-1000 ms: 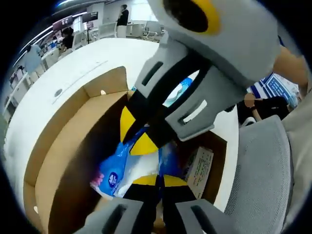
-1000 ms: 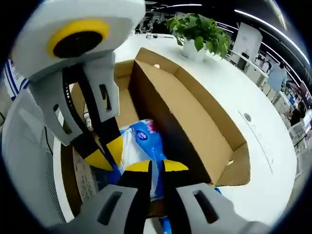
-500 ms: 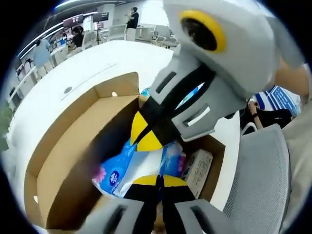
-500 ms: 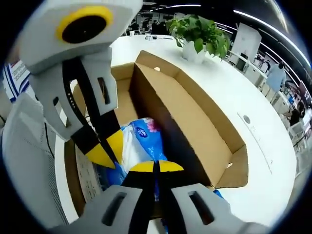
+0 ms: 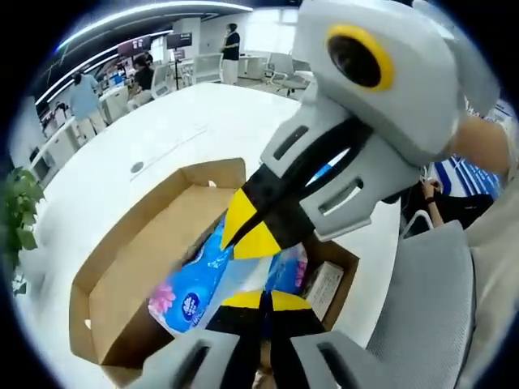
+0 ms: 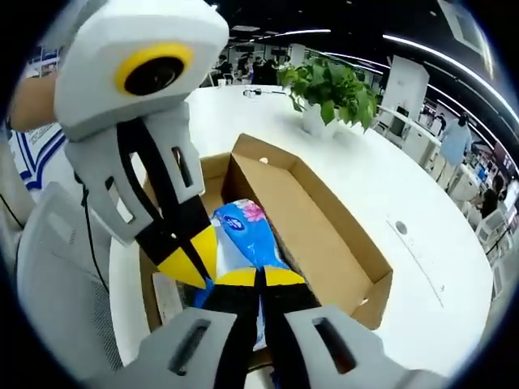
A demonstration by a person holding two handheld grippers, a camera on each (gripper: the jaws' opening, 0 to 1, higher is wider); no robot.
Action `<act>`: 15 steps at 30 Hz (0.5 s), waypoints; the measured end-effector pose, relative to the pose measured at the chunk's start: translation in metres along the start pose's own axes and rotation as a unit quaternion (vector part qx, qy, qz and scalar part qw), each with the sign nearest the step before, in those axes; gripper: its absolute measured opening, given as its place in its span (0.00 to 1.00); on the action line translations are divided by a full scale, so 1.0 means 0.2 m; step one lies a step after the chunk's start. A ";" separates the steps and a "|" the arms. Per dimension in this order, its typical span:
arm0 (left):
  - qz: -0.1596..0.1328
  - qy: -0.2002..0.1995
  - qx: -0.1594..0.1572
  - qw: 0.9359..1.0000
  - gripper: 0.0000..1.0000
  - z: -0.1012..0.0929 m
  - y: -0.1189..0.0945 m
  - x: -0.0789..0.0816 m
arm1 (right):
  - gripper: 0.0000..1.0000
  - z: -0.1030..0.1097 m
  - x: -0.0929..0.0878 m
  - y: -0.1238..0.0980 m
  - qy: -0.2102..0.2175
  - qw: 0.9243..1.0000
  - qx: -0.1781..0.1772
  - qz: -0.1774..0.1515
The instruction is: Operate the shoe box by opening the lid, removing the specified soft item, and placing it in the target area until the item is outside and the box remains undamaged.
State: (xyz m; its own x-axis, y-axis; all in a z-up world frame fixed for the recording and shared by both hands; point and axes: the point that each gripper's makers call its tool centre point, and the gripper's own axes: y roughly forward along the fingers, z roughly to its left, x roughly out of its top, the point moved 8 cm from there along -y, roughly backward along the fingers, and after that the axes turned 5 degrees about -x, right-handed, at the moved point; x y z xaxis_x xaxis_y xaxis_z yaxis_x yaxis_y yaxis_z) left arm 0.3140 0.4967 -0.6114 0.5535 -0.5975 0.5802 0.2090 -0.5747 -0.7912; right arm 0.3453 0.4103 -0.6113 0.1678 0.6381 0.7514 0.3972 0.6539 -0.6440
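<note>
Blue and white plastic, the soft pack (image 5: 212, 279) fills my left gripper view, raised over the open shoe box (image 5: 122, 292) on the white worktop (image 5: 122, 178). My left hand-held gripper (image 5: 261, 300) is clamped on it, beside the right hand-held gripper (image 5: 247, 235), also pinching it. A round logo shows; its writing is unreadable.

In my right gripper view, the same pack (image 6: 243, 235) hangs above the box, the right hand-held gripper (image 6: 259, 277) clamped on it, a potted plant (image 6: 328, 89) behind.

Blue-white tissue pack (image 5: 212, 279) — brown box (image 6: 324, 243)
</note>
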 end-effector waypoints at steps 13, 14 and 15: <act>-0.040 0.004 0.015 0.999 0.00 -0.08 -0.16 0.12 | 0.00 -0.01 0.15 -0.21 -0.023 0.999 -0.004 -0.046; -0.043 0.006 0.013 0.999 0.00 -0.10 -0.17 0.14 | 0.00 -0.01 0.15 -0.22 -0.024 0.999 -0.006 -0.048; -0.046 0.009 0.012 0.999 0.00 -0.11 -0.18 0.16 | 0.00 -0.02 0.15 -0.24 -0.025 0.998 -0.009 -0.052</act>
State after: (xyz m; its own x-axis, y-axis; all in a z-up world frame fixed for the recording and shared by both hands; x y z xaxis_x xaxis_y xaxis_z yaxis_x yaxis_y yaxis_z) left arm 0.3065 0.4860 -0.5610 0.5170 -0.5517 0.6544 0.2775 -0.6152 -0.7379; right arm 0.3349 0.3972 -0.5572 0.0805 0.5869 0.8056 0.4271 0.7100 -0.5599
